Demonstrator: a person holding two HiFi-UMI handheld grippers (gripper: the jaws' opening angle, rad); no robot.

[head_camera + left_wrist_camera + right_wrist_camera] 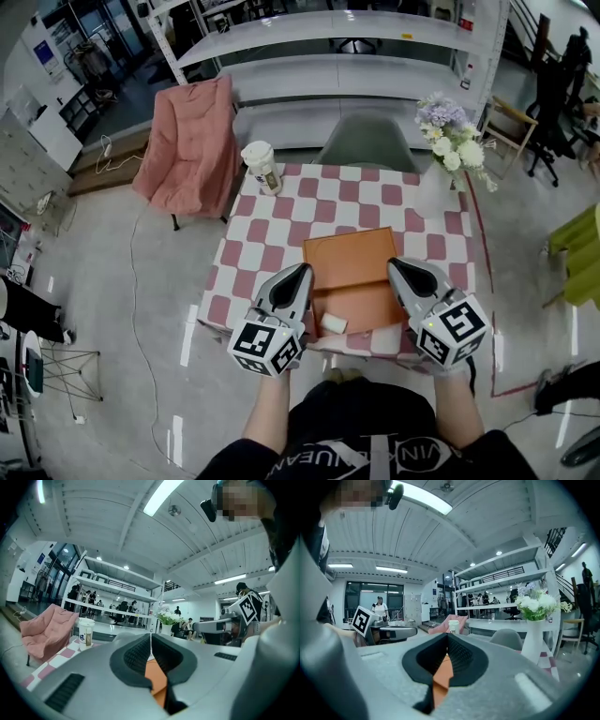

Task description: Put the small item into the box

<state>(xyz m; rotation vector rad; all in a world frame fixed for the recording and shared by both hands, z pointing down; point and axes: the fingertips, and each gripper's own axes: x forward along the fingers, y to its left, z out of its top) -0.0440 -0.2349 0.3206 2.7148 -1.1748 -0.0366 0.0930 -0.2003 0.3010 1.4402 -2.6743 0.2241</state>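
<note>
Looking steeply down from the head view, a small table (246, 246) covered in a pink-and-white chequered cloth fills the middle of the scene. An orange box (367, 302) lies open near the table's front edge, with its flat lid (350, 255) folded back toward 12 o'clock and its shallow tray nearest the viewer. The small item (334, 324), a pale white block, lies inside the tray at its 7 o'clock corner. The left gripper (301, 273) hovers just beside the box at its 9 o'clock side, and the right gripper (398, 267) just beside its 3 o'clock side. Both point toward 12 o'clock, each with its black-and-white marker cube toward the viewer. In the left gripper view the two dark ribbed pads meet in a thin line with nothing caught between them. Only the orange of the box shows below, through the gap behind the tips. The right gripper view shows the same: jaws pressed fully together and empty, with orange visible beneath. Neither gripper touches the item. On the table at 11 o'clock stands a white paper cup (262, 167) with a lid, and at 1 o'clock a white vase (433, 192) of pale flowers. Beyond the table, a pink padded chair (192, 145) sits at 10 o'clock and a grey chair (366, 141) at 12 o'clock, close to the far edge.
</note>
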